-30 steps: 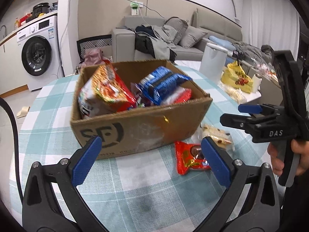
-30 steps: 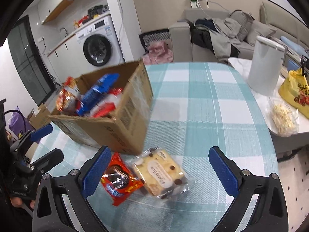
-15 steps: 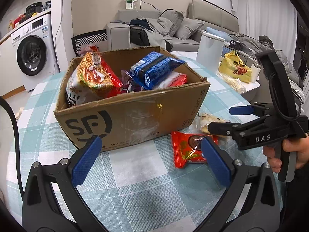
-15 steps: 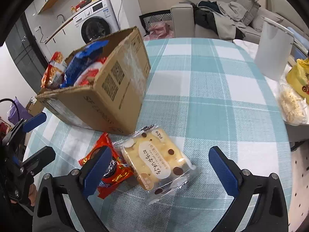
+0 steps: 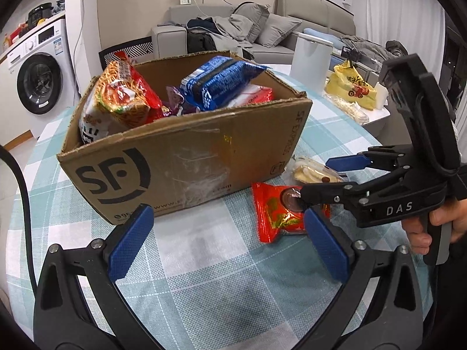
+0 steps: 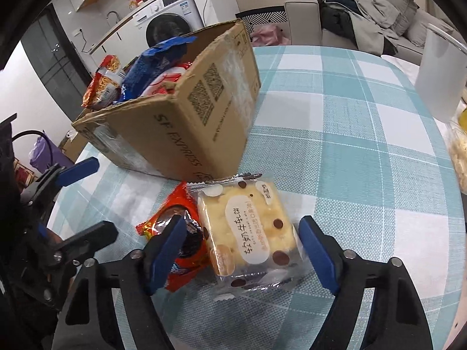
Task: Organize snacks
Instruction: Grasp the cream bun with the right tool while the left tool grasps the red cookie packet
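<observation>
Compared with a second earlier, both grippers sat lower and nearer the tabletop, so the cardboard box (image 5: 186, 157) and the two loose packets loomed larger in both wrist views. The right gripper (image 6: 242, 250) had gone from hanging well above the packets to straddling the cream cake packet (image 6: 248, 230), and its jaws had just been closing around it.

In the left wrist view most of the cake packet (image 5: 313, 172) was hidden behind the right gripper (image 5: 318, 179), whose lower finger also crossed the red snack packet (image 5: 277, 210). In the right wrist view the left finger (image 6: 166, 248) covered part of the red packet (image 6: 175, 233), and the box hid whatever lay beneath its top layer of snacks. The person's hand (image 5: 437, 227) was cut off at the 3 o'clock edge. Whether the right pads actually pressed on the cake wrapper could not be made out; a sliver of clear wrapper seemed to lie between each pad and the cake.

The right jaws stood partly narrowed, one finger on each side of the cake packet, which lay flat on the checked tablecloth (image 6: 350, 145) at 6 o'clock from the box corner, with the red packet tucked against its 9 o'clock side. The left gripper (image 5: 224, 245) stood spread wide and released, gripping nothing, with bare cloth between its fingers and the red packet just past its right fingertip at 2 o'clock.
</observation>
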Action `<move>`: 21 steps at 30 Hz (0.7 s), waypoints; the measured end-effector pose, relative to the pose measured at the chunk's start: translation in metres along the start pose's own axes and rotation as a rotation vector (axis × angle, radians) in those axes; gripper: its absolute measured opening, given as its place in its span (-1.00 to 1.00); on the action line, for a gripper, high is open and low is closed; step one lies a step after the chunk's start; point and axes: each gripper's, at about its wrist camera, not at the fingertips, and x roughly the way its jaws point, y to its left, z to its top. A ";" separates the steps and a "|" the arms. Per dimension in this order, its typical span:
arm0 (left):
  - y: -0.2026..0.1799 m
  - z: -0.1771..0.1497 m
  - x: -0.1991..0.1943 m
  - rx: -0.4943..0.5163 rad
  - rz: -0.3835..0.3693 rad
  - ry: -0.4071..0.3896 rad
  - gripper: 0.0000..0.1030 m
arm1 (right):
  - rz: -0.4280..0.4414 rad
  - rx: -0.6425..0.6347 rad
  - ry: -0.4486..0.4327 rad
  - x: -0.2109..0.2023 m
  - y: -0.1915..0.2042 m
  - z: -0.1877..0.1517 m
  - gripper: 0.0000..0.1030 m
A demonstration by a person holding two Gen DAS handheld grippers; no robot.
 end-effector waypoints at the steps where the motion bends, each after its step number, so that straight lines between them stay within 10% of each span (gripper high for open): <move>1: 0.000 0.000 0.001 -0.001 -0.008 0.005 0.99 | 0.010 0.002 -0.002 0.000 0.000 0.000 0.48; 5: 0.000 -0.001 0.005 -0.007 -0.022 0.015 0.99 | 0.053 0.010 -0.004 0.000 -0.002 0.001 0.16; 21: -0.017 -0.007 0.019 0.010 -0.044 0.050 0.99 | 0.049 0.012 -0.054 -0.016 -0.003 0.002 0.13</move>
